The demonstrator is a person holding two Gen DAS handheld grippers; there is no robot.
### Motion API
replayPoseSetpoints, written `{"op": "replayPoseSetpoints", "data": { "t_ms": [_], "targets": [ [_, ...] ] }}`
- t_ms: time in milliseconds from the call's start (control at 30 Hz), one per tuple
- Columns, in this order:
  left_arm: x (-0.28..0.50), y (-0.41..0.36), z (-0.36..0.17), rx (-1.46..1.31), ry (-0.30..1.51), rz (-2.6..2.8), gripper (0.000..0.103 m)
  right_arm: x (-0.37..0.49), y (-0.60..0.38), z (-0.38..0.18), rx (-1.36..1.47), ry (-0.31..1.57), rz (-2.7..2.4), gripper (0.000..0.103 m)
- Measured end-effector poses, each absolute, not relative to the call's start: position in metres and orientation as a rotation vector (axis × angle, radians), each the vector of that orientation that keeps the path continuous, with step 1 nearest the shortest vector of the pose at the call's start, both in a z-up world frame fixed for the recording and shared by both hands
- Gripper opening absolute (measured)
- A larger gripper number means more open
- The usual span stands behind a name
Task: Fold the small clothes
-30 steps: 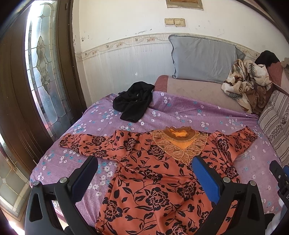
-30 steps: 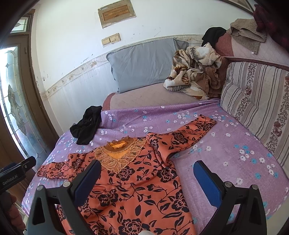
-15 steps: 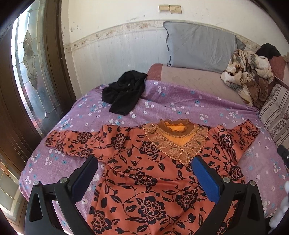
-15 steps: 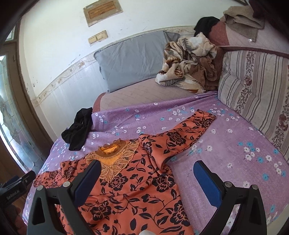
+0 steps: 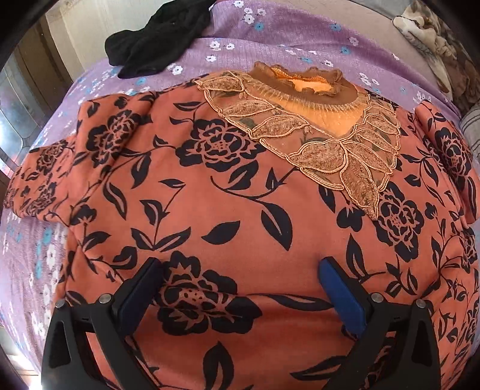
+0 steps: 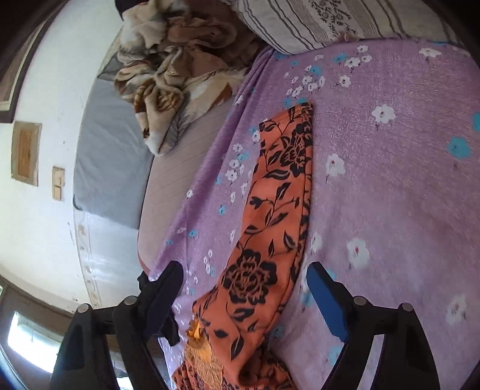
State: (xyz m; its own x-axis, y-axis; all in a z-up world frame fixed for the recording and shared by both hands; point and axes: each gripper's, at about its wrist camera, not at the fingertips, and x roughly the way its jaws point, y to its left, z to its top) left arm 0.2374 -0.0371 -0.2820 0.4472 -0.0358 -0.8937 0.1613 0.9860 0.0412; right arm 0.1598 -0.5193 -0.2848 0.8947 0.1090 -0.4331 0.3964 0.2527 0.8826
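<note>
An orange top with black flowers [image 5: 228, 210] lies spread flat on the purple flowered bedsheet [image 5: 270, 39], its lace collar [image 5: 315, 126] at the far side. My left gripper [image 5: 240, 270] is open and hovers low over the chest of the top, holding nothing. In the right wrist view, rolled sideways, the top's right sleeve [image 6: 279, 204] stretches away across the sheet [image 6: 390, 180]. My right gripper [image 6: 244, 279] is open, one finger on each side of the sleeve near the shoulder.
A crumpled black garment [image 5: 156, 33] lies beyond the top's left shoulder. A grey pillow [image 6: 108, 162], a brown patterned blanket [image 6: 180, 66] and a striped cushion [image 6: 300, 24] sit at the bed's head and side. The door side is left.
Both grippers have dropped down close to the top. The left has come in over the chest. The right has rolled sideways and moved over the right sleeve.
</note>
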Motion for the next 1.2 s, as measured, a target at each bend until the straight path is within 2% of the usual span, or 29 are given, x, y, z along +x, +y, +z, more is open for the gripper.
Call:
{"op": "replayPoseSetpoints", "data": {
  "t_ms": [167,233,400,467,500,533,567,700,933,1033,1200],
  "targets": [
    [0.228,-0.039,-0.283,0.118,1.055,-0.111,0.103,0.203,-0.561,-0.31,1.276,0.51,-0.346,0.079],
    [0.222,-0.04,-0.284,0.112,1.026,-0.097,0.103,0.219,-0.572,-0.315,1.219,0.538,-0.389,0.071],
    [0.213,-0.041,-0.289,0.103,1.039,-0.076,0.103,0.258,-0.579,-0.311,1.03,0.597,-0.416,0.07],
    [0.211,-0.042,-0.287,0.105,1.049,-0.076,0.103,0.267,-0.575,-0.309,0.962,0.608,-0.424,0.066],
    [0.215,-0.04,-0.286,0.105,1.055,-0.078,0.103,0.269,-0.574,-0.309,0.937,0.612,-0.422,0.051],
    [0.216,-0.039,-0.286,0.107,1.064,-0.082,0.103,0.271,-0.574,-0.311,0.948,0.607,-0.378,0.016],
    [0.22,-0.039,-0.285,0.112,1.079,-0.092,0.103,0.272,-0.575,-0.317,1.006,0.602,-0.322,0.006],
    [0.233,-0.034,-0.275,0.123,1.105,-0.105,0.103,0.258,-0.547,-0.284,1.001,0.475,-0.228,0.006],
    [0.234,0.004,-0.223,0.1,0.893,0.034,0.103,0.231,-0.422,-0.179,0.903,0.334,0.197,0.006],
    [0.236,0.034,-0.208,0.042,0.866,0.072,0.103,0.225,-0.355,-0.172,0.861,0.387,0.359,0.006],
    [0.241,0.085,-0.194,-0.136,0.856,0.12,0.103,0.236,-0.238,-0.212,0.717,0.634,0.481,0.01]
  ]
}}
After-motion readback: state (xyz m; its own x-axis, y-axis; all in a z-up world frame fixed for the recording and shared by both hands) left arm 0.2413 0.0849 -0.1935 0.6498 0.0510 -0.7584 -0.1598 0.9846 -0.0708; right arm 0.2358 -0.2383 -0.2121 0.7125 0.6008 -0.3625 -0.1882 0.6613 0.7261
